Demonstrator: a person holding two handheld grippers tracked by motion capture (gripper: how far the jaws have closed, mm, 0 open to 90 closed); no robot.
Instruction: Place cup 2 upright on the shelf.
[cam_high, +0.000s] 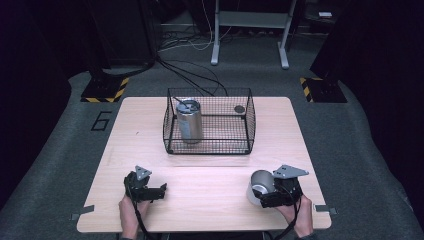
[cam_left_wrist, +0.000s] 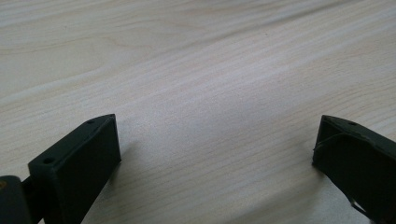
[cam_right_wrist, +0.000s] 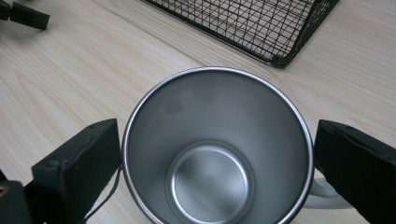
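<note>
A steel-lined white mug (cam_high: 260, 184) stands at the front right of the wooden table (cam_high: 210, 200). My right gripper (cam_high: 265, 191) reaches around it. In the right gripper view I look down into the mug (cam_right_wrist: 210, 140), with my right gripper (cam_right_wrist: 217, 154) holding its jaws against the rim on both sides and a white handle at the lower right. My left gripper (cam_high: 161, 191) rests at the front left with its jaws apart. The left gripper view has bare wood between the wide jaws of my left gripper (cam_left_wrist: 217, 144).
A black wire basket (cam_high: 210, 151) sits mid-table toward the back, its corner (cam_right_wrist: 280, 42) just beyond the mug. Inside stands a lidded steel tumbler (cam_high: 189, 122) at the left, and a small dark round thing (cam_high: 239, 108) lies at the back right.
</note>
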